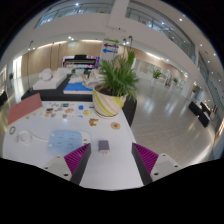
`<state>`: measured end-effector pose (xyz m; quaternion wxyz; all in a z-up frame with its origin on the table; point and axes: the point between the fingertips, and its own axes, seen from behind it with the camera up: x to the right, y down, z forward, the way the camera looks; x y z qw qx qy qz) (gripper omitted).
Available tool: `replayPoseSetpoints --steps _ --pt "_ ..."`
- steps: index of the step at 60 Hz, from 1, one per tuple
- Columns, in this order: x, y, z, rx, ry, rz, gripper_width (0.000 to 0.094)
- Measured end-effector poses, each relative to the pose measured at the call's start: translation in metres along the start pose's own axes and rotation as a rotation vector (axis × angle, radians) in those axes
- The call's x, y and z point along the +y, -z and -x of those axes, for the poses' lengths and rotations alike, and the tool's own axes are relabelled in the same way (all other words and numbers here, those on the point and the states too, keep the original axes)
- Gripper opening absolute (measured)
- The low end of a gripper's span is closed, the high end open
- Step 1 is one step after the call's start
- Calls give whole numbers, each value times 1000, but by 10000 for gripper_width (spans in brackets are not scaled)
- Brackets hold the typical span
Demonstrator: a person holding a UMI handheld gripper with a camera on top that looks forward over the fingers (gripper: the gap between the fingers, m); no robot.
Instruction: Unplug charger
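A small dark grey charger block (pixel 103 146) sits on the white table (pixel 110 170), between my two fingers and a little ahead of their tips. No cable on it can be made out. My gripper (pixel 111 156) is open, its magenta pads (pixel 76 155) wide apart on either side of the charger, with a clear gap at each side. Nothing is held.
A potted green plant (pixel 115 85) in a yellow pot stands beyond the charger. A red book (pixel 25 107), a blue card (pixel 80 100), a pale blue sheet (pixel 66 139) and several small round items lie on the table's left part. A large open hall lies beyond.
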<state>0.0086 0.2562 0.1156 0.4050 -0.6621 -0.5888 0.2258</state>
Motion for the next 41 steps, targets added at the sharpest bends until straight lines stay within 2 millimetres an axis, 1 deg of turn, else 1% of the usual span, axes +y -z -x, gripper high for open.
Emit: replayPoseSetpoints --steps 3,5,6,8,11,15,18,23,27,34,39,41 --pt "-4 50 1 -18 -19 -13 849" --pt "-2 85 -1 -20 -35 -9 847" --pt "2 99 -1 -16 -42 -3 849" --pt "9 135 -7 -8 -53 12 850" --pt "21 183 -10 0 -71 25 848" --pt "40 237 -9 -13 -89 39 848" --pt "55 272 -8 -27 -101 48 845" --pt "83 317 -10 -28 -121 67 847" --pt "102 343 -6 -39 -121 56 848" --pt "137 370 3 -76 -106 75 851" --pt "149 380 -3 -62 -88 68 855" --pt "153 384 -2 -70 -79 64 861"
